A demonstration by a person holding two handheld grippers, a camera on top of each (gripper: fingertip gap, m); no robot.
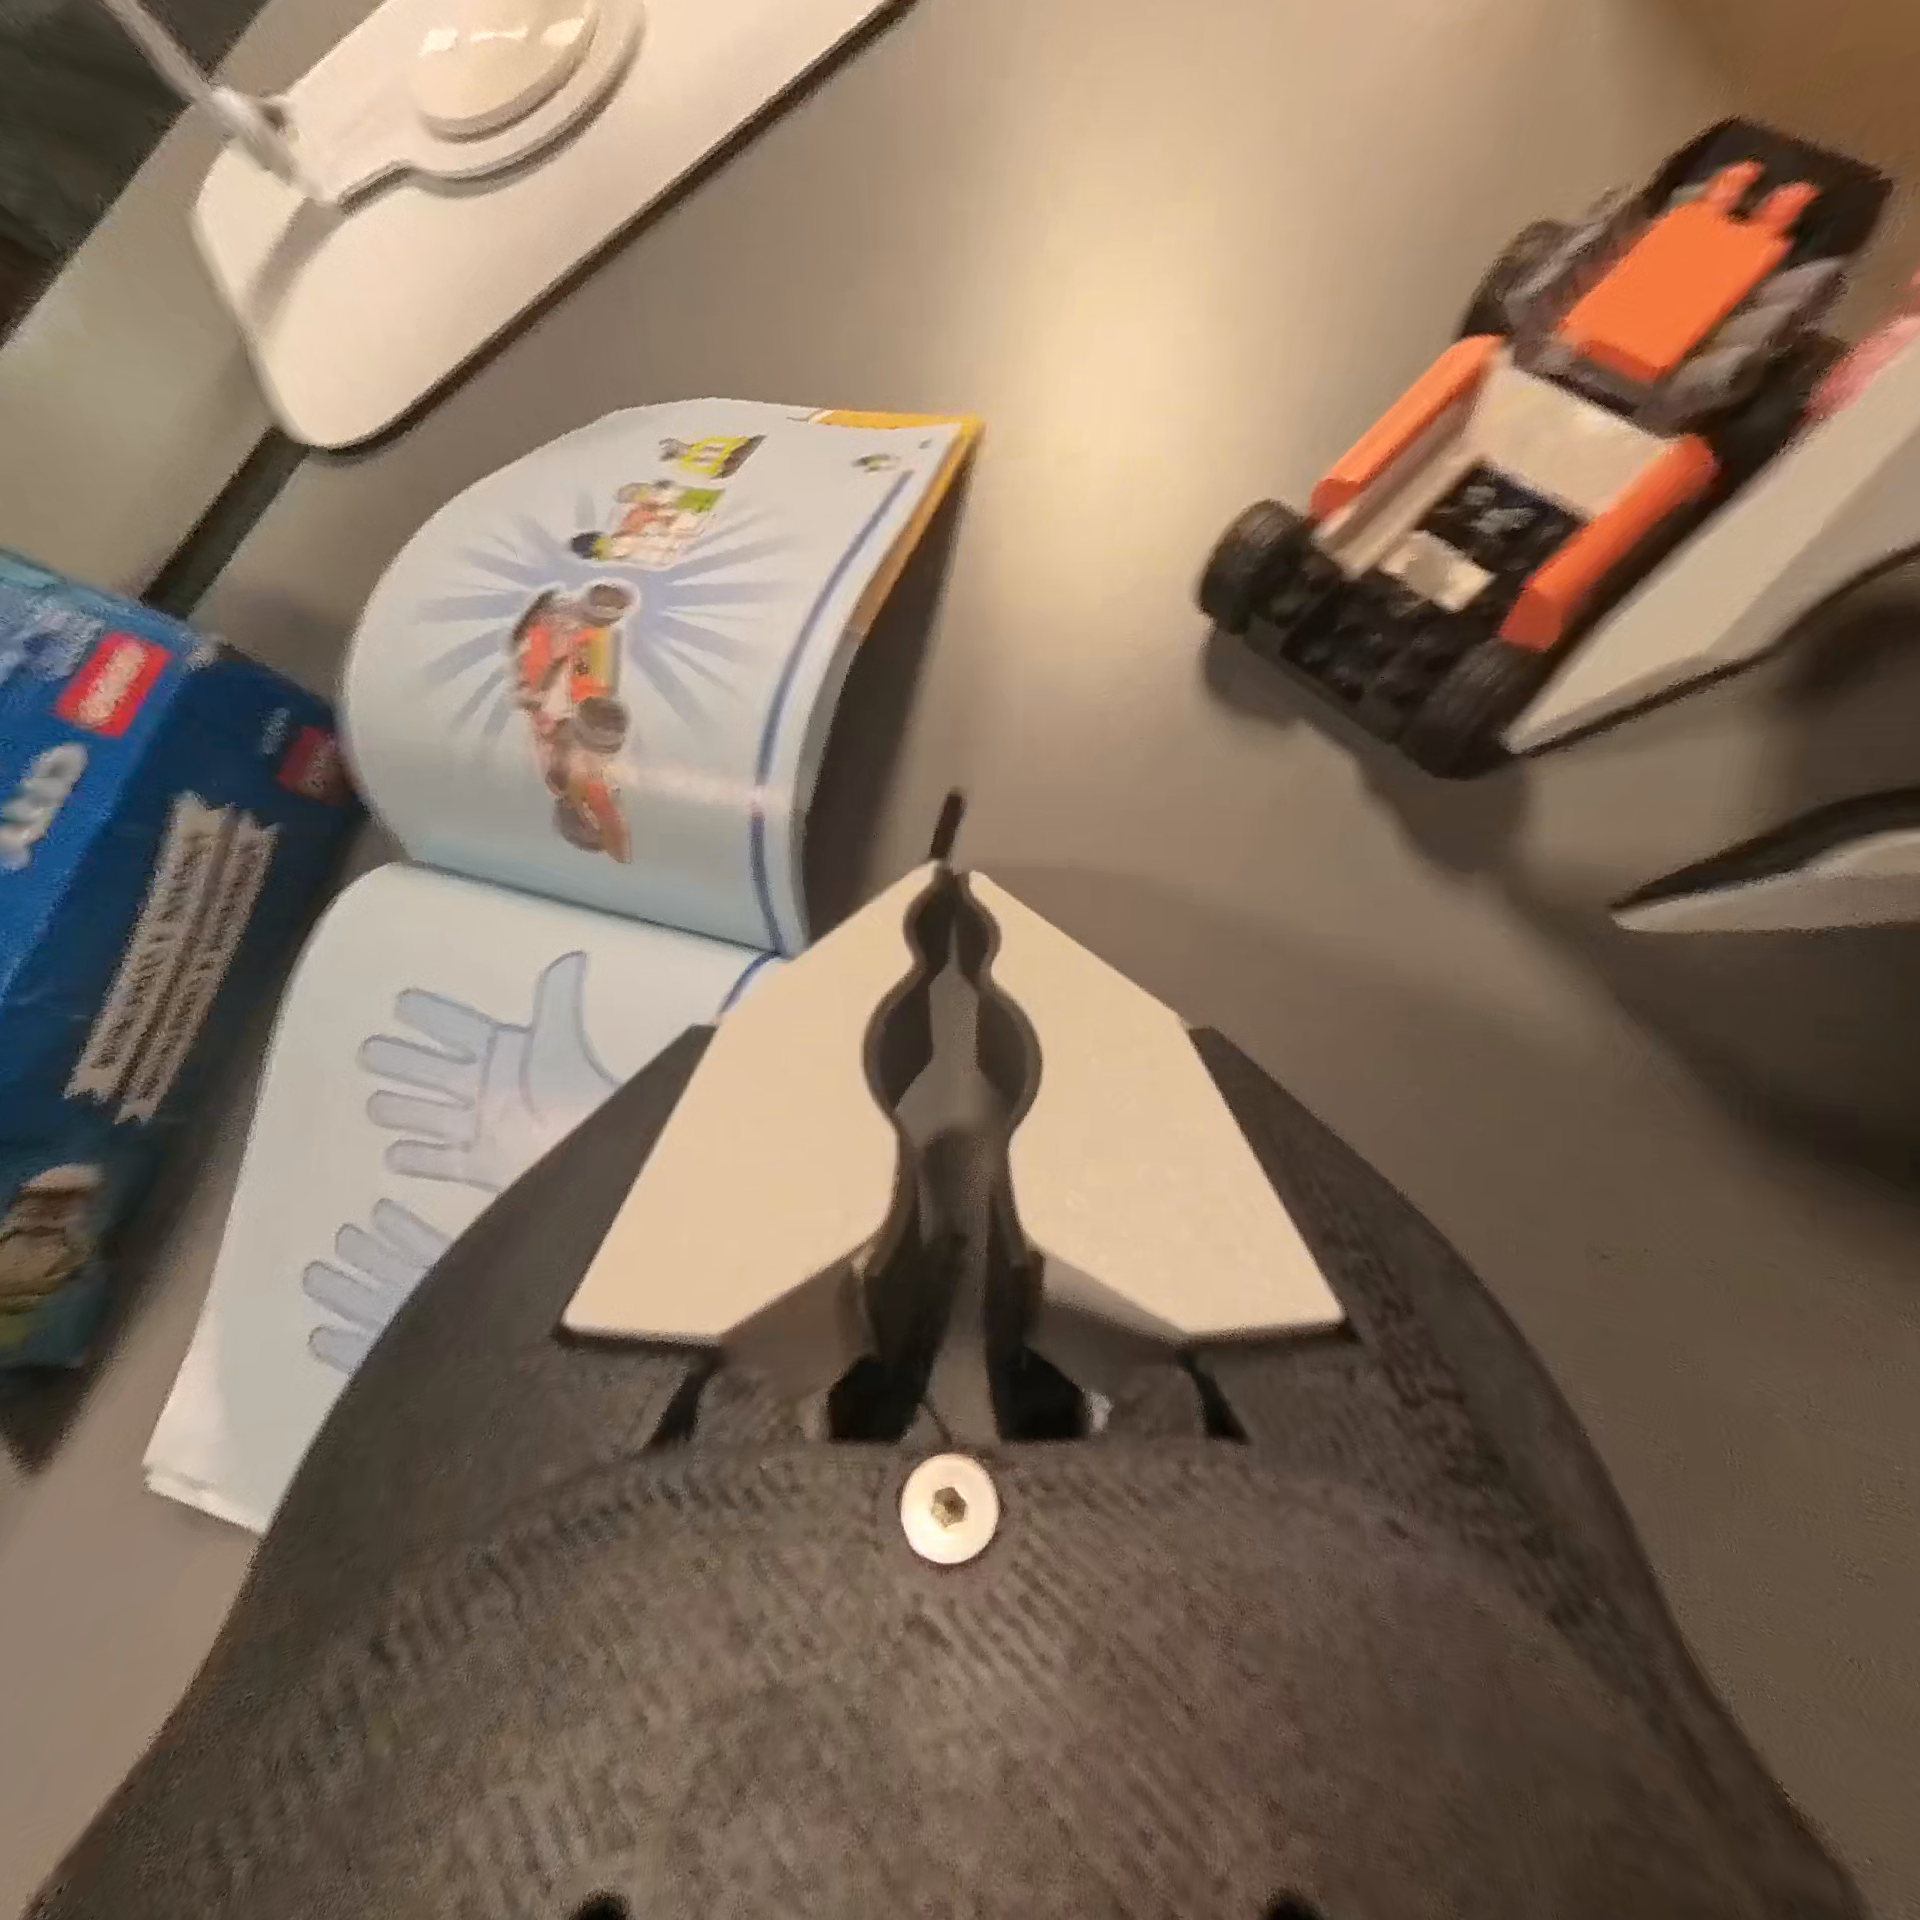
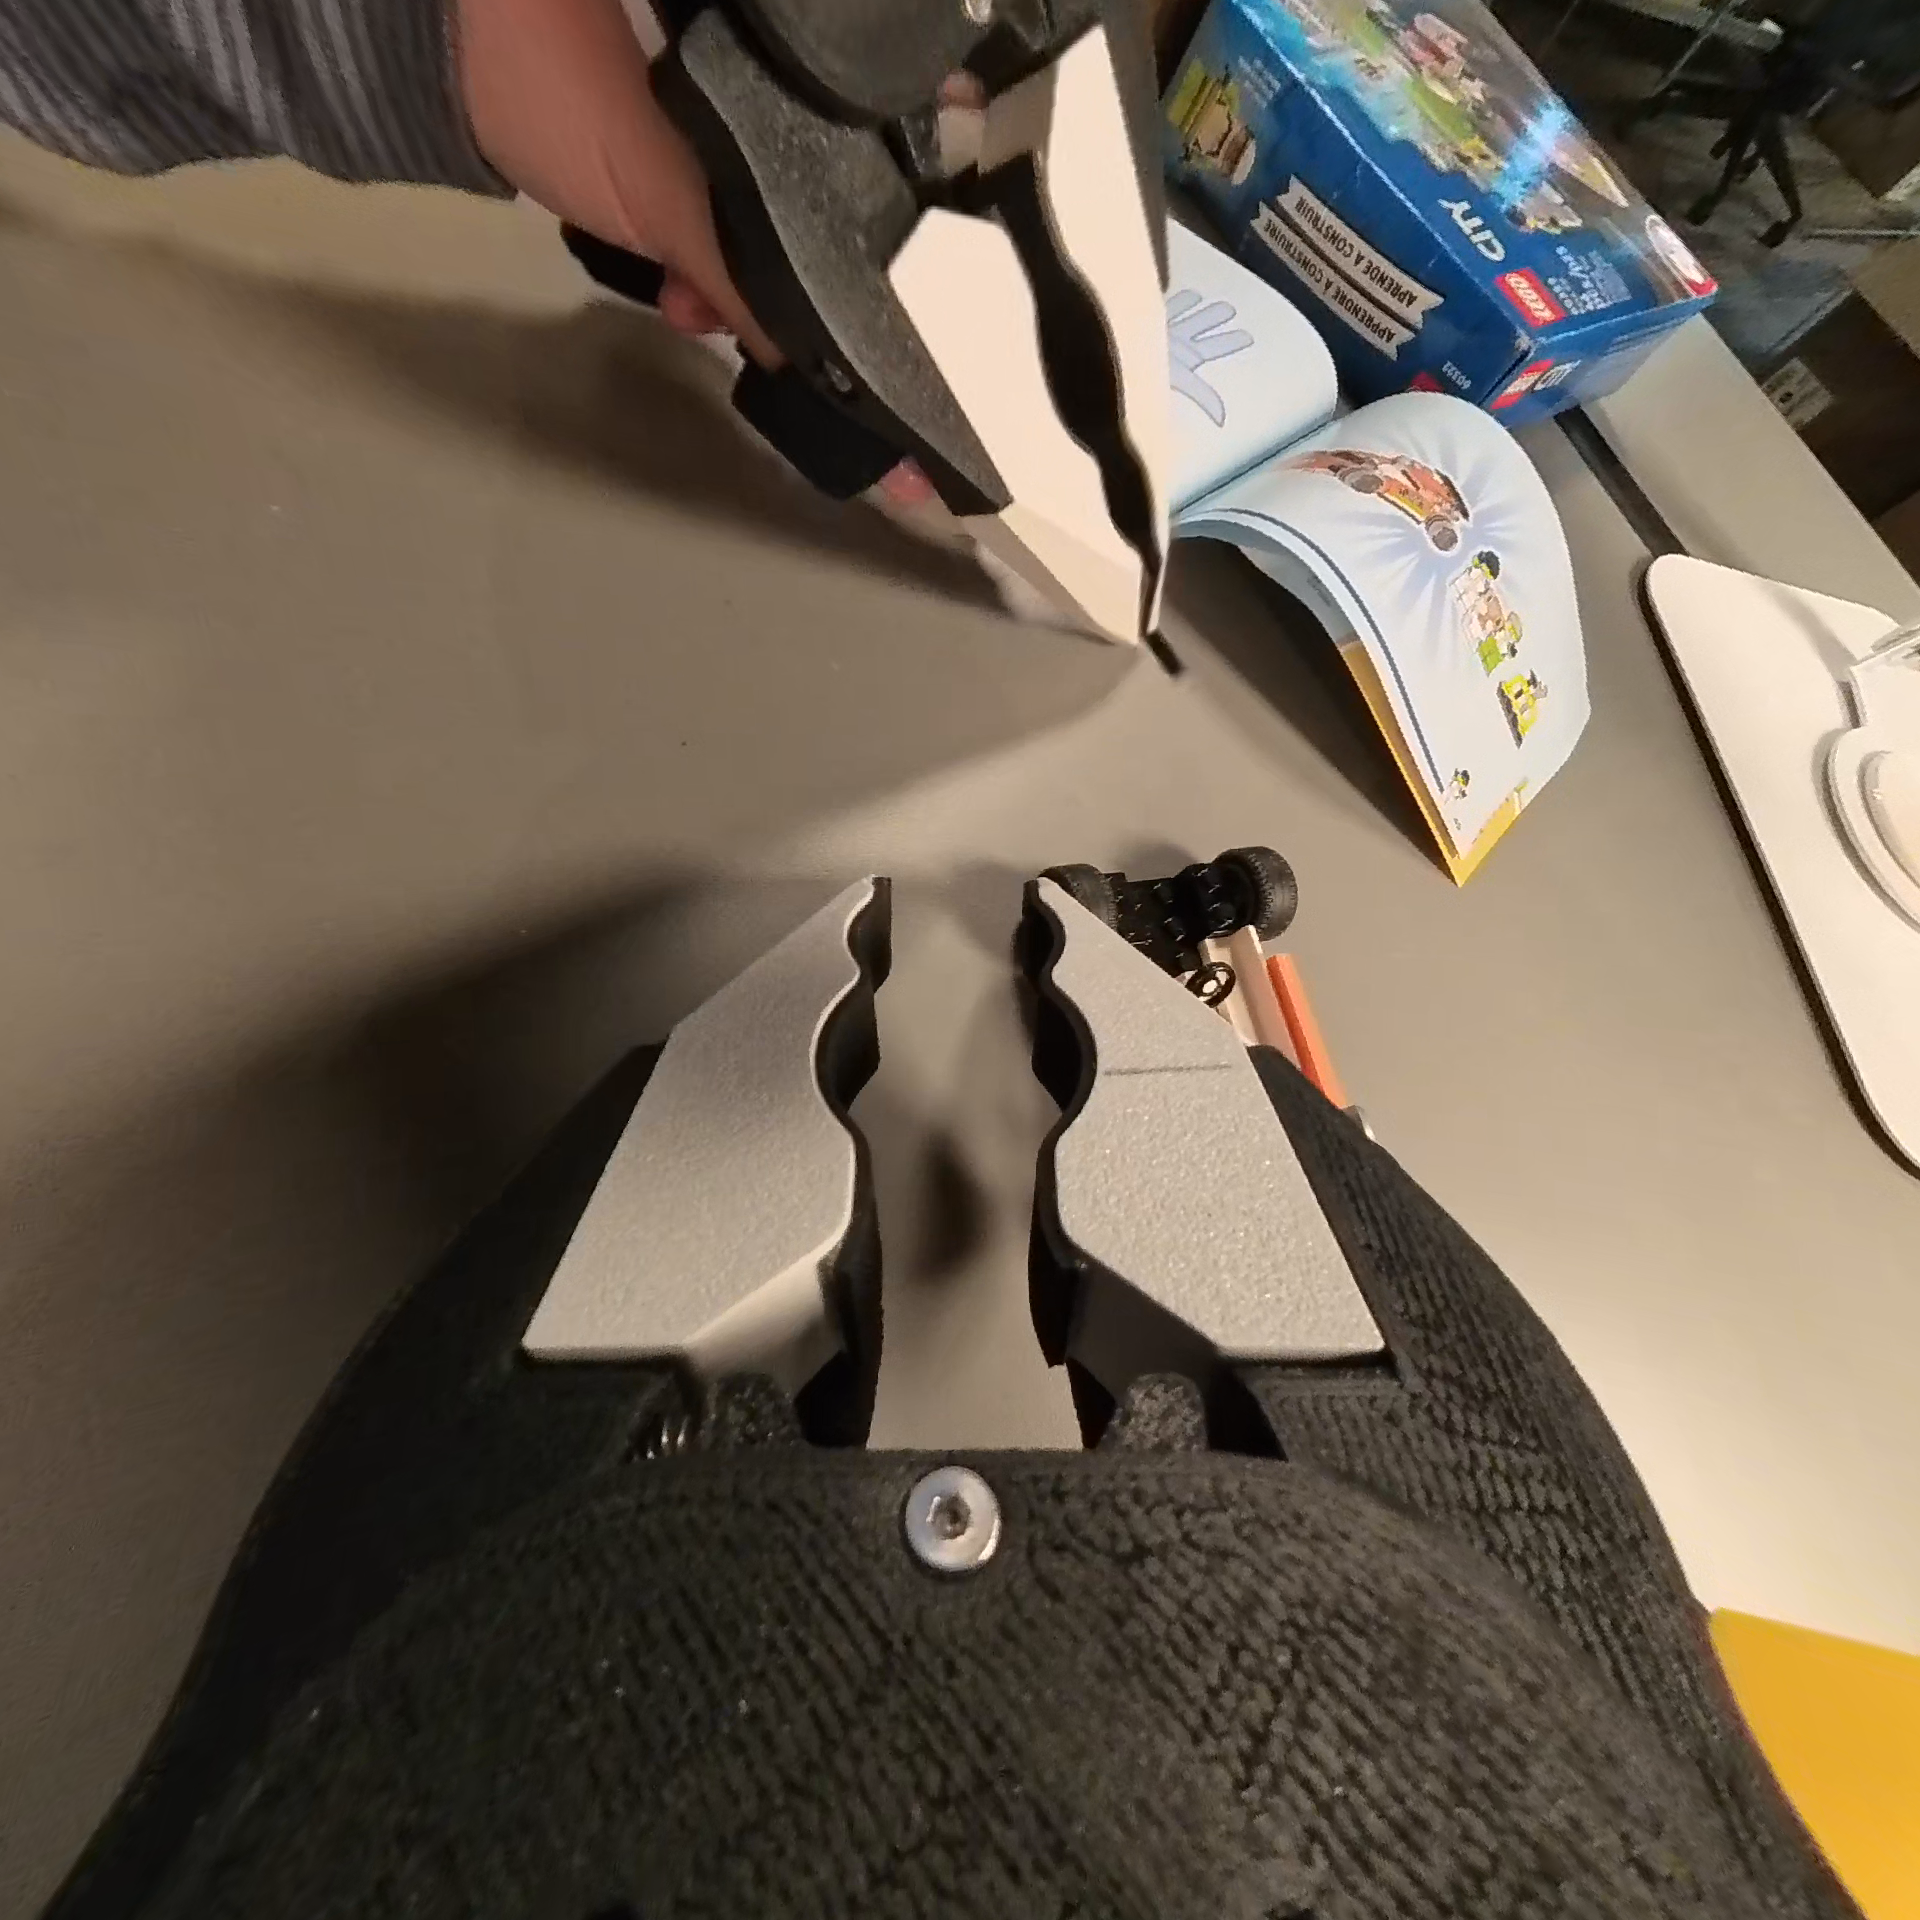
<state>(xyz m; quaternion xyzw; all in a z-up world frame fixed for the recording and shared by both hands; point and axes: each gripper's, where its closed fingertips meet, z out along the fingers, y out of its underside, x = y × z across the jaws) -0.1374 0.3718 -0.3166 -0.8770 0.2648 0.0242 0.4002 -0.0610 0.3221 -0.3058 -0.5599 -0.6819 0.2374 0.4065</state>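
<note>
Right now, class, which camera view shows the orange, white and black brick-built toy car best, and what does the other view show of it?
The left wrist view: the orange, white and black brick-built toy car lies whole, though blurred. The right wrist view shows only its black wheel end and an orange strip, beside the right tool.

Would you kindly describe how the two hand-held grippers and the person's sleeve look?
Each hand-held gripper has a textured black body, a silver hex screw, and two pale grey wedge fingers with wavy black inner pads. The sleeve is grey, finely striped.
</note>
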